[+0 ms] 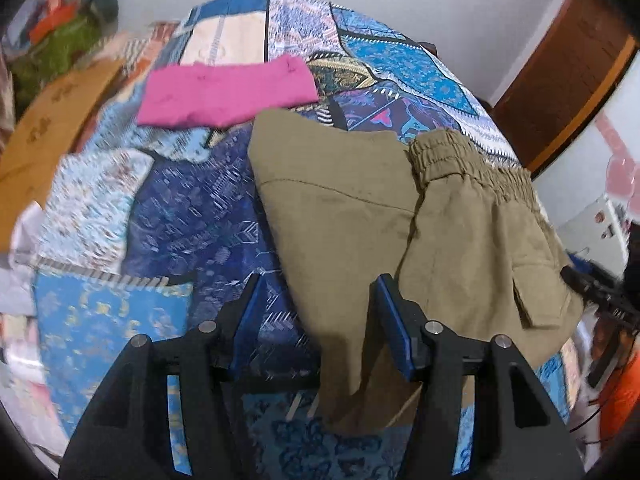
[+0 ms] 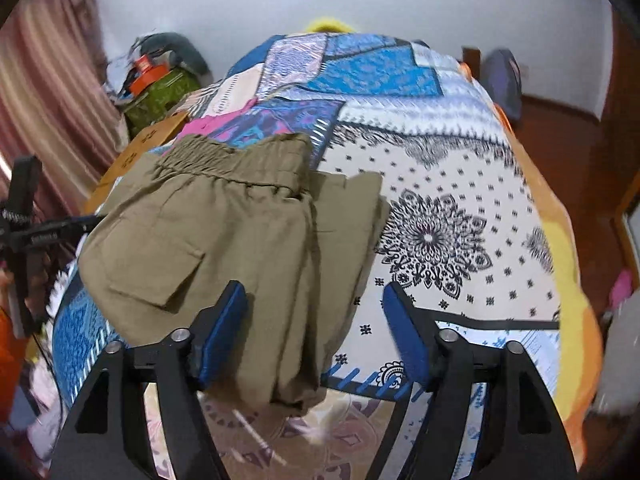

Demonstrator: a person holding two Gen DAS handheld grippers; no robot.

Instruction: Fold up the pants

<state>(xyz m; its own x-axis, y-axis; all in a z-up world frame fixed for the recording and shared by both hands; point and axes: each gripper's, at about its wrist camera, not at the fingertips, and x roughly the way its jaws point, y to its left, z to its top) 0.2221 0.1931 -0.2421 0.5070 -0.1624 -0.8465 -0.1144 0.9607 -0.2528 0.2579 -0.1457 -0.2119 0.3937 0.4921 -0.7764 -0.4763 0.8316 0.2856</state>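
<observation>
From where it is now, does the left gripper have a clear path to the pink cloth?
Probably yes. The left tongs stand open and empty, and only bare patterned bedspread lies between them and the pink cloth. The khaki pants sit off to the right.

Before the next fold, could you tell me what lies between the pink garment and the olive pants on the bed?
Only patterned bedspread shows in the narrow gap between the pink garment and the olive pants, in the left wrist view.

Your left gripper (image 1: 320,320) hangs open over the folded olive pants (image 1: 360,200) on the bedspread (image 1: 192,216), a pink cloth (image 1: 224,92) beyond.
</observation>
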